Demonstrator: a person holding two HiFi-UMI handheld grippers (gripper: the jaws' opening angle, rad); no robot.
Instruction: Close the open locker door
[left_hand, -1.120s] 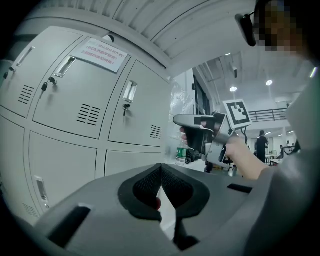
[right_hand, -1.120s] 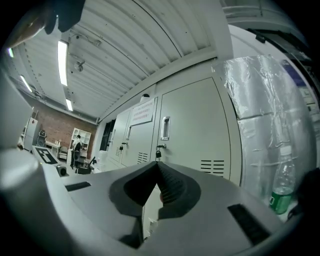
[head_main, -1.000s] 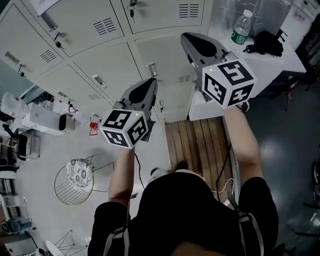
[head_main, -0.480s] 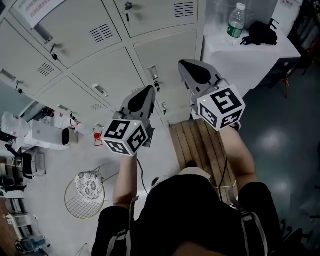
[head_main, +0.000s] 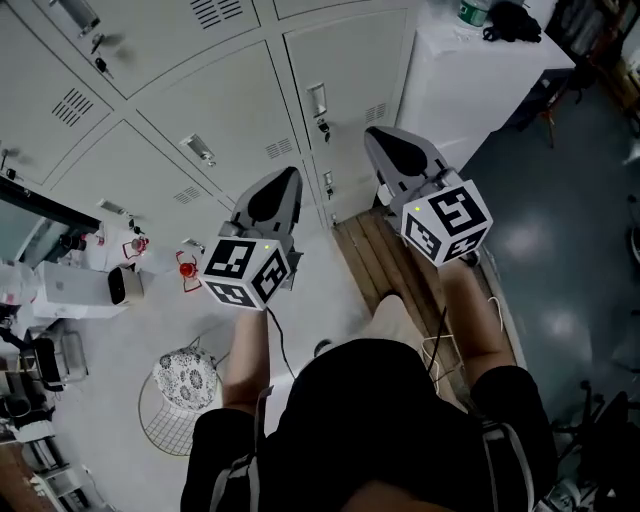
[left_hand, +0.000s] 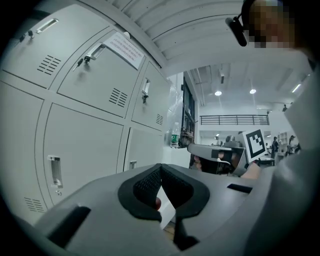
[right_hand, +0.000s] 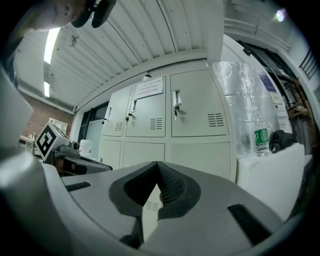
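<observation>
A bank of grey lockers (head_main: 230, 100) fills the top of the head view; every door I can see there lies flush and shut, each with a small handle and vent slits. A dark-edged panel (head_main: 30, 205) stands at the far left; I cannot tell whether it is a door. My left gripper (head_main: 283, 176) hangs in the air in front of the lower lockers, shut and empty. My right gripper (head_main: 380, 135) is held beside it, also shut on nothing, short of the lockers. The left gripper view shows the lockers (left_hand: 90, 90) beyond its closed jaws (left_hand: 160, 167). The right gripper view shows them (right_hand: 195, 110) past its own (right_hand: 157, 165).
A white cabinet (head_main: 470, 80) stands right of the lockers with a water bottle (right_hand: 260, 141) and a black item (head_main: 515, 20) on top. A wooden pallet (head_main: 385, 260) lies below the right gripper. A wire basket (head_main: 185, 405), white devices (head_main: 75, 290) and a red object (head_main: 188, 267) sit at the left.
The lockers and the white cabinet have slid toward the top of the head view as the view shifted. Both grippers stay shut and side by side.
</observation>
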